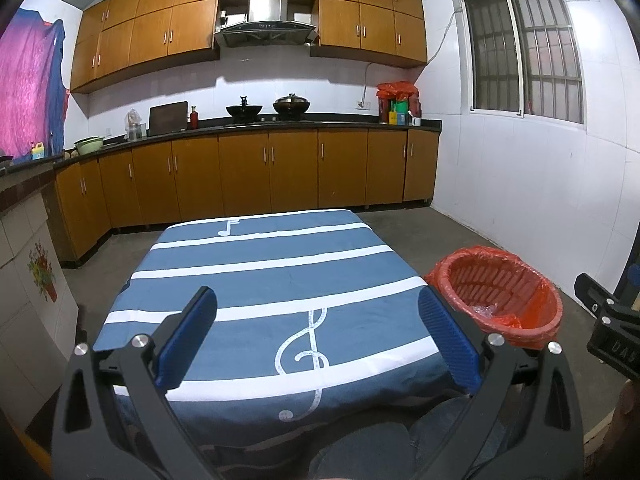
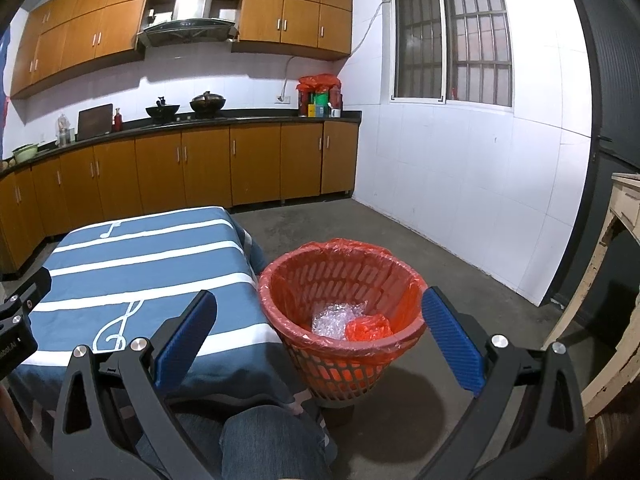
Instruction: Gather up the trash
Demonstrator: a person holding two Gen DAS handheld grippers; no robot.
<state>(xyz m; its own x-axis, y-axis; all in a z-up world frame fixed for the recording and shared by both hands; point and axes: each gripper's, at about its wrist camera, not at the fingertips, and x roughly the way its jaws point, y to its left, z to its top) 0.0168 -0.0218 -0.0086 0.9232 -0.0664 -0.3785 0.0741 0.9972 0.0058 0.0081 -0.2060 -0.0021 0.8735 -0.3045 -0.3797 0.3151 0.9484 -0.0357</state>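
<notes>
The left gripper [image 1: 316, 336] hangs over the near edge of the table [image 1: 256, 280], its blue pads spread wide with nothing between them; the striped, music-note cloth shows no litter anywhere on its top. Just off the table's right edge stands the red basket [image 2: 340, 360], lined with a red bag, and the right gripper [image 2: 320, 338] hovers above its near rim, jaws likewise wide apart and empty. The trash lies at the bottom of the basket: a wad of bubble wrap [image 2: 336, 318] touching a crumpled red plastic piece [image 2: 368, 328]. Both look feather-light, soft and springy, likely slippery film; a pinch across a bunched fold would probably hold better than a flat face. The left wrist view shows only a sliver of the basket's contents. The table's near corners, the floor beneath it and anything behind the person's knees [image 2: 272, 440] are hidden, so whether more trash remains cannot be told.
</notes>
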